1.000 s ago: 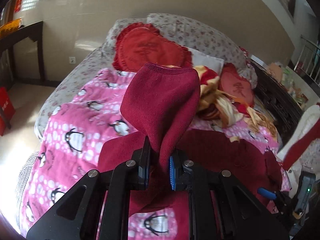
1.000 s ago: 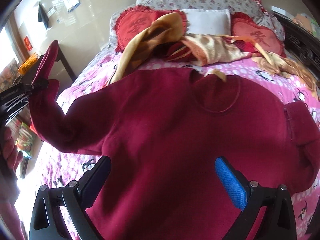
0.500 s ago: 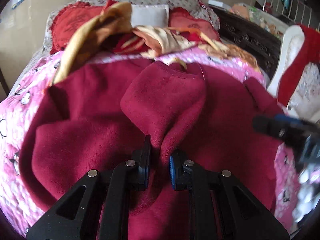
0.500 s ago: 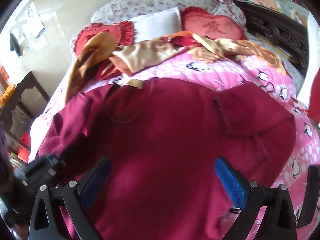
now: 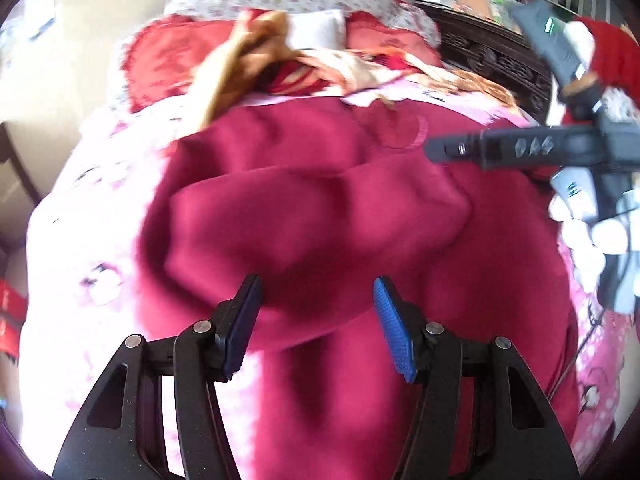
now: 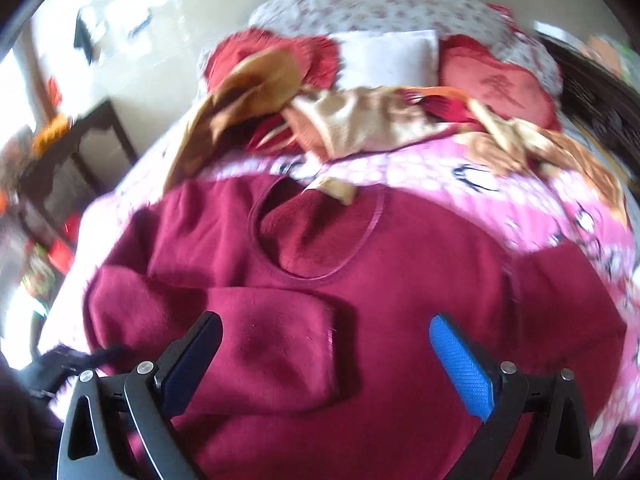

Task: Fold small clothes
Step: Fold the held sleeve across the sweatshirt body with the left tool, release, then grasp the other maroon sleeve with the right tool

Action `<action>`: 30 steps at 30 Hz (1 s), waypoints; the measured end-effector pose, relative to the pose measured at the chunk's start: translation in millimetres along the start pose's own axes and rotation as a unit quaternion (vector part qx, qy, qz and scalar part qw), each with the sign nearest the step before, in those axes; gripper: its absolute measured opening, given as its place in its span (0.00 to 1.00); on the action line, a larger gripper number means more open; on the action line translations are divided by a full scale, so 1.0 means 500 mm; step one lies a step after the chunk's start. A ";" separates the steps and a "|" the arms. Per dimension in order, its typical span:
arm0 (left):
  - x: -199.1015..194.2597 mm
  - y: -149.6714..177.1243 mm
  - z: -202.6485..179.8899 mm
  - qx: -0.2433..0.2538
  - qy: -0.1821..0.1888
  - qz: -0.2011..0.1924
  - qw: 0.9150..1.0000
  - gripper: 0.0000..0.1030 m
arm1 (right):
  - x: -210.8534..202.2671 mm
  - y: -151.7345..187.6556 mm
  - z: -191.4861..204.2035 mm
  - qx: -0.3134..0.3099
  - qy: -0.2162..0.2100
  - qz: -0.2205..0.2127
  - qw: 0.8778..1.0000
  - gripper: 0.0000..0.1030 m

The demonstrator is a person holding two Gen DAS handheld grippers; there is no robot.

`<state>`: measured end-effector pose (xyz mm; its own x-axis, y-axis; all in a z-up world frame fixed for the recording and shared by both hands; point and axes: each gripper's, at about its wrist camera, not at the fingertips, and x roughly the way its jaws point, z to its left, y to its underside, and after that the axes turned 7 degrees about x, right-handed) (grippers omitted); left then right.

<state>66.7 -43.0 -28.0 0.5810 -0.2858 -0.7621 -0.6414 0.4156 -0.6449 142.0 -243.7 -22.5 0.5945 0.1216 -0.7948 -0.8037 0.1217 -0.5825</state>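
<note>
A dark red sweater (image 6: 400, 300) lies flat on the pink penguin bedspread (image 6: 460, 168), neckline (image 6: 316, 240) toward the pillows. Its left sleeve (image 6: 256, 344) is folded across the chest; it also shows in the left wrist view (image 5: 312, 216). My left gripper (image 5: 316, 320) is open and empty just above that sleeve. My right gripper (image 6: 326, 360) is open and empty over the sweater's chest. The right gripper's body (image 5: 520, 148) shows at the right of the left wrist view.
Red heart cushions (image 6: 500, 84), a white pillow (image 6: 388, 56) and a crumpled gold and red cloth (image 6: 360, 120) lie at the head of the bed. A dark carved headboard (image 5: 492, 60) runs along the right. A dark table (image 6: 80, 152) stands left of the bed.
My left gripper carried the sleeve across the sweater's chest, then opened and let it go. The sleeve now lies folded on the body. My right gripper stayed open and shifted over the sweater.
</note>
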 end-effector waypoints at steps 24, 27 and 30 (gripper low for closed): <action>-0.017 0.072 0.134 -0.123 -0.048 0.022 0.991 0.56 | -0.006 0.010 -0.065 0.024 -0.016 0.012 1.000 0.74; -0.015 0.077 0.136 -0.123 -0.050 0.030 0.991 0.56 | 0.024 0.028 -0.052 0.018 -0.031 0.016 0.999 0.73; -0.014 0.084 0.142 -0.131 -0.047 0.038 0.990 0.56 | 0.054 0.037 -0.033 0.011 -0.024 0.022 0.999 0.72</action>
<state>71.5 37.8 -45.7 0.5633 -0.1751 -0.8075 -0.7852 0.1908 -0.5891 142.8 -254.2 -57.5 0.5594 0.1746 -0.8103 -0.8287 0.1372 -0.5426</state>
